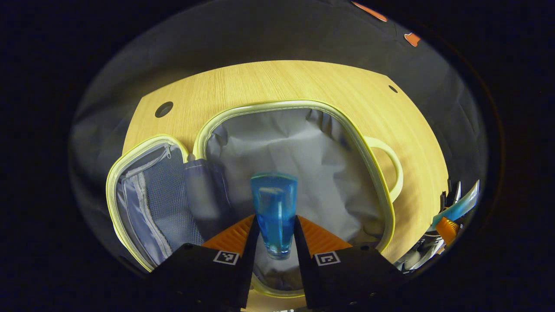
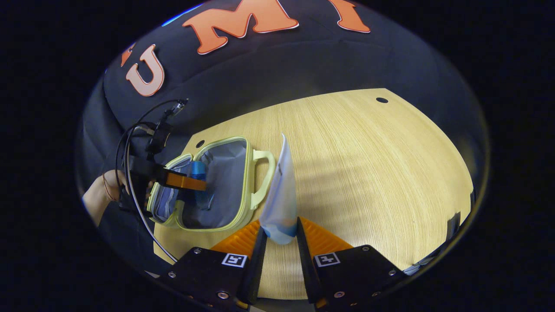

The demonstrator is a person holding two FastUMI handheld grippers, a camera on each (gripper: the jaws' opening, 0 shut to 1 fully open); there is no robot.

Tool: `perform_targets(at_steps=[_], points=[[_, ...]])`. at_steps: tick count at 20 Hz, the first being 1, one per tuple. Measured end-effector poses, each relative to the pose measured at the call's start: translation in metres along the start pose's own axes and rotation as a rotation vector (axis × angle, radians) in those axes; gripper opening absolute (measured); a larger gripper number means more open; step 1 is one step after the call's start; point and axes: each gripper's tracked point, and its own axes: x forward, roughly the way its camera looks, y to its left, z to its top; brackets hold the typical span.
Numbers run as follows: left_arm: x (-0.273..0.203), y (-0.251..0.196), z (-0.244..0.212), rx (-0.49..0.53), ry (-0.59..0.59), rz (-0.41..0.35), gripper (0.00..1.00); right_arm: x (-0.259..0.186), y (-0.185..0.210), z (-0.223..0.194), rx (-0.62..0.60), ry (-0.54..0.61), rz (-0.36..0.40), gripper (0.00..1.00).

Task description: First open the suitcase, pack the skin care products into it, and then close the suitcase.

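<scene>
We could read no text, label, brand or number on anything; the gripper bodies carried only small square coded markers (image 1: 226,257), not legible writing.

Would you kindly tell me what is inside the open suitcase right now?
The open pale-yellow-trimmed suitcase shows only crumpled grey lining and, in its lid, a mesh zip pocket. The left gripper holds a blue transparent bottle above it. The lining behind the bottle and gripper is hidden.
</scene>
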Motion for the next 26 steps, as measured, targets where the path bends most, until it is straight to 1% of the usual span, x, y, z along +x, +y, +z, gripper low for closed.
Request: perform_targets(at_steps=[1,2,3,4,7,9,13,15,16,19,21,23,24,26], points=[[-0.001,-0.005,0.004,-0.017,-0.007,-0.022,0.64,0.000,-0.001,0.001,0.003,-0.001,-0.001,0.42],[0.000,-0.009,0.004,-0.018,-0.009,-0.018,0.80,0.000,-0.002,0.004,0.000,-0.005,-0.003,0.42],[-0.001,-0.005,0.005,-0.008,-0.008,-0.001,0.91,-0.002,-0.001,0.006,-0.004,-0.010,-0.004,0.42],[-0.003,-0.003,0.008,-0.002,-0.017,0.020,0.94,-0.002,-0.001,0.009,-0.008,-0.014,0.000,0.42],[-0.015,0.000,0.019,0.012,-0.071,0.050,0.95,-0.005,0.006,0.027,-0.024,-0.030,0.022,0.42],[-0.031,-0.003,0.026,0.006,-0.133,0.045,0.95,-0.006,0.016,0.043,-0.052,-0.038,0.049,0.42],[-0.084,0.001,0.040,-0.068,-0.302,0.030,0.95,-0.006,0.041,0.069,-0.146,-0.003,0.092,0.42],[-0.117,0.014,0.045,-0.098,-0.387,0.038,0.95,-0.002,0.062,0.081,-0.201,0.022,0.127,0.42],[-0.132,0.025,0.047,-0.104,-0.430,0.061,0.95,0.001,0.076,0.086,-0.218,0.048,0.154,0.42],[-0.190,0.062,0.049,-0.074,-0.539,0.178,0.95,0.009,0.112,0.084,-0.282,0.144,0.219,0.42],[-0.220,0.072,0.048,-0.055,-0.590,0.234,0.95,0.022,0.138,0.075,-0.309,0.241,0.258,0.42],[-0.234,0.085,0.042,-0.057,-0.624,0.269,0.94,0.034,0.157,0.062,-0.294,0.349,0.292,0.42],[-0.238,0.094,0.034,-0.068,-0.632,0.273,0.95,0.042,0.163,0.057,-0.281,0.400,0.300,0.42],[-0.236,0.112,0.007,-0.117,-0.618,0.268,0.95,0.064,0.167,0.044,-0.256,0.486,0.280,0.42]])
